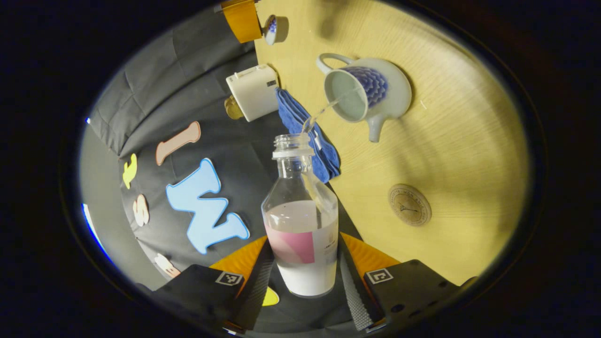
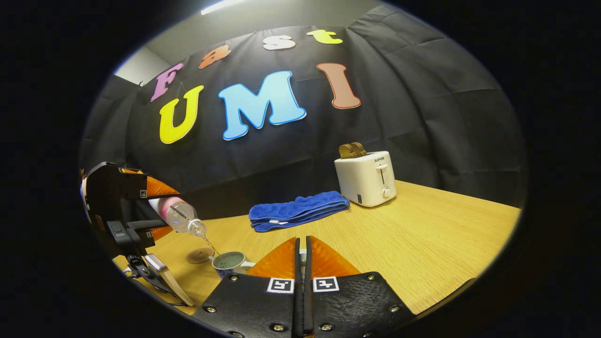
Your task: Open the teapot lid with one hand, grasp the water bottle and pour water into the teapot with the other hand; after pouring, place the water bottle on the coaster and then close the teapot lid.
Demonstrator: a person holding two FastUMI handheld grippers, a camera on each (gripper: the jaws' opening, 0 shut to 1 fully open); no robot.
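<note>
Clear water streams from your bottle (image 1: pixel 300 220), clamped in the left tongs (image 1: pixel 303 277), into the open teapot (image 1: pixel 371 91); right tongs (image 2: pixel 301 256) pinch something small, unidentifiable.

This was a staged recording booth got up like a kitchen corner. A black cloth wall (image 2: pixel 422 108) closed in a pale wooden bench (image 2: pixel 446 234), which carried homely things: a white toaster (image 2: pixel 366 180) with bread in it, a folded blue towel (image 2: pixel 296 211), a teapot (image 1: pixel 371 91) and a round coaster (image 1: pixel 409 204).
</note>
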